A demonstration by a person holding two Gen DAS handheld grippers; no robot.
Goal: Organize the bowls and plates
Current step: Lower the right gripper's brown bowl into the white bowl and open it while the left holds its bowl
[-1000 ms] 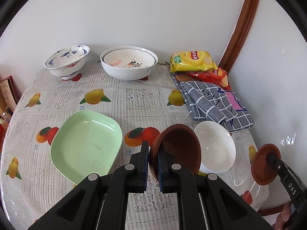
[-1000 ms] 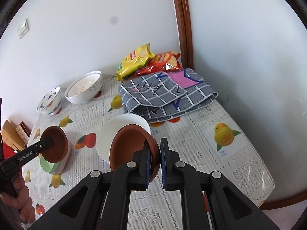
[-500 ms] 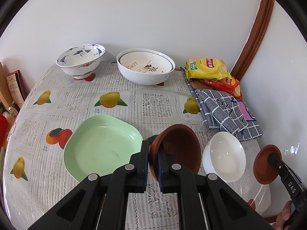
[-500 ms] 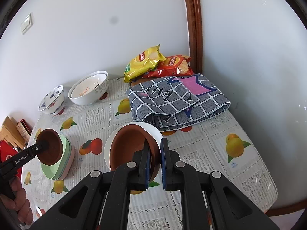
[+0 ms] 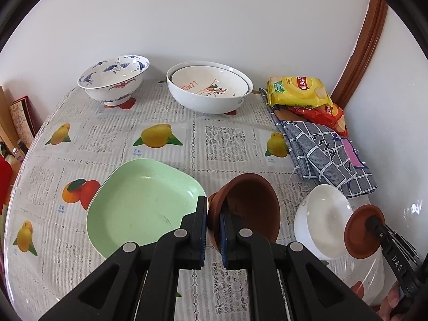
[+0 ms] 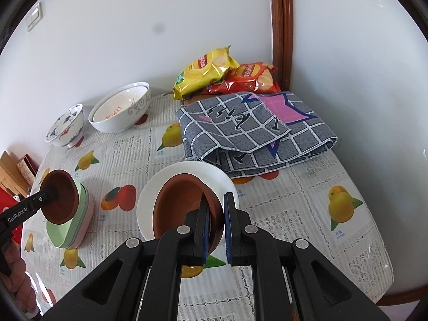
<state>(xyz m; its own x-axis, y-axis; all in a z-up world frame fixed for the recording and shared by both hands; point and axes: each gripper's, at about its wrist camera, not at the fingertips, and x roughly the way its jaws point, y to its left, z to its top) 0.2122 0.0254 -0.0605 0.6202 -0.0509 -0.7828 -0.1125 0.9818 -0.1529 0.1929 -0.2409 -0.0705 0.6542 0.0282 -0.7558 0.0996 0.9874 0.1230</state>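
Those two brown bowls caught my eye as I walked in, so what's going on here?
A person is tidying dishes with a handheld gripper in each hand. The left gripper is clamped on the rim of one brown bowl beside the green plate. The right gripper pinches the other brown bowl, held in front of the white bowl. Both look about to be stacked.
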